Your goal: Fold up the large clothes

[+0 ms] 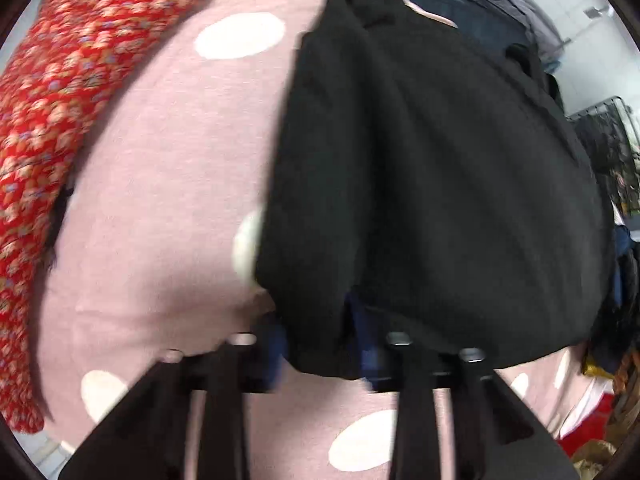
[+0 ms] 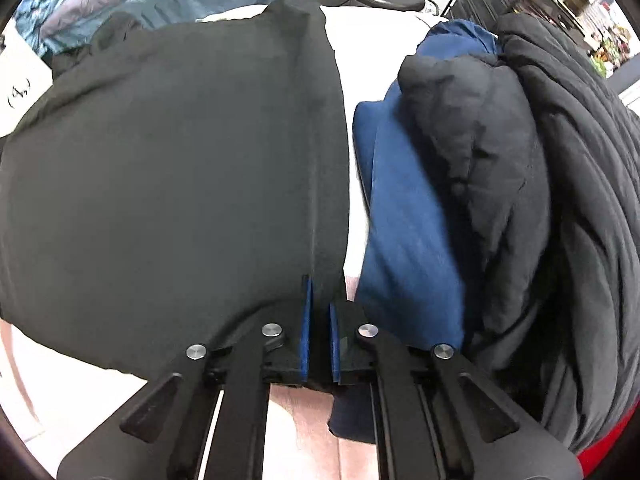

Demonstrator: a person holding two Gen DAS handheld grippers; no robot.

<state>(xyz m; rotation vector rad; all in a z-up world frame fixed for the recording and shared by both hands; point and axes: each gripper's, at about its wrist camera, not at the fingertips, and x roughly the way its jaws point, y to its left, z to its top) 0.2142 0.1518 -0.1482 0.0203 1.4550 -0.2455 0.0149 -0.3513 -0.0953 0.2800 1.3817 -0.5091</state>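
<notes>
- Black garment (image 1: 432, 184): a large dark piece lying partly folded on a pink, white-dotted cover (image 1: 160, 184), its near hem at both grippers; a red floral cloth (image 1: 52, 92) lies well apart along the cover's left side.
- Right gripper (image 2: 319, 334): clenched on the near hem of the black garment (image 2: 172, 168), the blue pads (image 2: 306, 320) almost together with dark cloth pinched between them.
- Left gripper (image 1: 320, 344): jaws half closed astride the hem; blur and the overhanging cloth hide the pads, so a firm hold cannot be confirmed.
- Neighbouring items: a blue garment (image 2: 404, 240) and a dark quilted jacket (image 2: 560, 184) lie just beside the right edge of the black piece.
- Risk, uneven grip: if only the right corner is truly held, lifting would probably drag the hem askew and spoil the fold.
- Risk, layers: a pinch on the top layer alone may let the lower layer slide out.
- Risk, snagging: a sideways sweep could catch the blue garment.
</notes>
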